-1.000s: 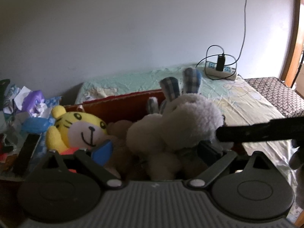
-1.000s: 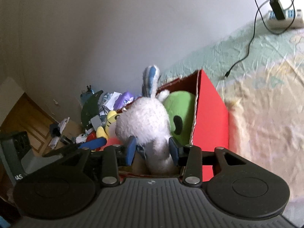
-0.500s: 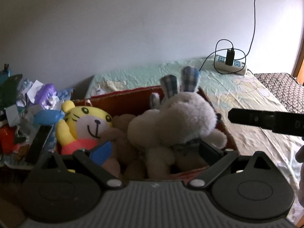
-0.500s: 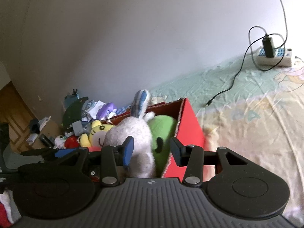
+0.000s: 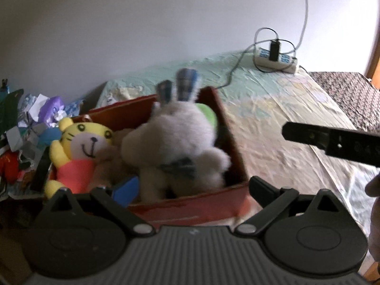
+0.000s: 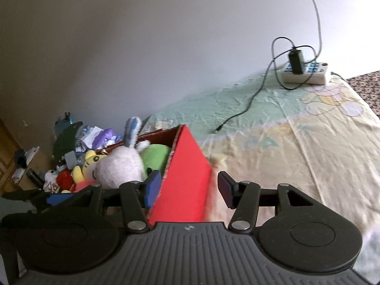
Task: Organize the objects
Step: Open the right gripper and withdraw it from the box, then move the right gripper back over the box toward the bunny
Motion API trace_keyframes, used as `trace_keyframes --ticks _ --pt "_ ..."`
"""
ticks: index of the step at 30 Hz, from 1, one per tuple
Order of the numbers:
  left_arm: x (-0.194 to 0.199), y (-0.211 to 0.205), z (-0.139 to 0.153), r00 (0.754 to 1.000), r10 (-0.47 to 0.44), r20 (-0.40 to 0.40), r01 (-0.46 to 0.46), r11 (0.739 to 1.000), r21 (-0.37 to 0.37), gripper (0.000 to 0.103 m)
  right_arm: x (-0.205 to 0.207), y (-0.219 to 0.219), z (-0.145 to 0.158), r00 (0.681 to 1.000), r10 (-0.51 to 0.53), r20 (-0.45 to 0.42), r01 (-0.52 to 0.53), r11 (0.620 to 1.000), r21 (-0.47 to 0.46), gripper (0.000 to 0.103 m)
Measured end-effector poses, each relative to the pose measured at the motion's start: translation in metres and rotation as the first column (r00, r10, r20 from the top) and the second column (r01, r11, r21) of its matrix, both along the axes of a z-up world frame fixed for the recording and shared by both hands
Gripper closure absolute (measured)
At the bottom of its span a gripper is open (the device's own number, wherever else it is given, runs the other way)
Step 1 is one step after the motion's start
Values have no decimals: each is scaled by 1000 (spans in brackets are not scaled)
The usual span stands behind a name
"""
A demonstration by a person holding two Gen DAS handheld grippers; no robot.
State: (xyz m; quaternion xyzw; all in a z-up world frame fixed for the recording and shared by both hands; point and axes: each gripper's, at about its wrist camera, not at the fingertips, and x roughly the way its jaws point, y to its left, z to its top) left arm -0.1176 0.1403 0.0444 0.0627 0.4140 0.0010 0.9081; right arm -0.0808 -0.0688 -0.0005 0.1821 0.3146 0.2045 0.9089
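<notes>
Plush toys, four counted, fill one red box [image 5: 190, 204]; both grippers gape, holding nothing.

A plain white wall [image 6: 142, 47] backs a bed [image 6: 296, 147] spread with a crumpled pale green and yellow sheet, where a white power strip [image 6: 306, 72] lies by the wall, a black charger [image 6: 296, 61] plugged in, daylight falling soft.

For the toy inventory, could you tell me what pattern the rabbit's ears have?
Blue and white plaid on the rabbit's ears, clearest in the left wrist view.
</notes>
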Motion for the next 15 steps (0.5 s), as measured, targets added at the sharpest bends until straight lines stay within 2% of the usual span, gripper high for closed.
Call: trace_keyframes --ticks 3,9,15 --pt "-2 -17 1 1000 -20 3 20 1000 10 4 -4 -11 1 1000 -25 -4 25 1000 -19 39" --pt "-2 -49 1 998 -56 13 56 998 6 4 -10 -33 0 995 -100 -18 99 992 -79 38" --pt "6 -74 -5 996 -81 -21 82 996 22 4 -12 -55 -2 985 -170 -41 164 979 -118 35"
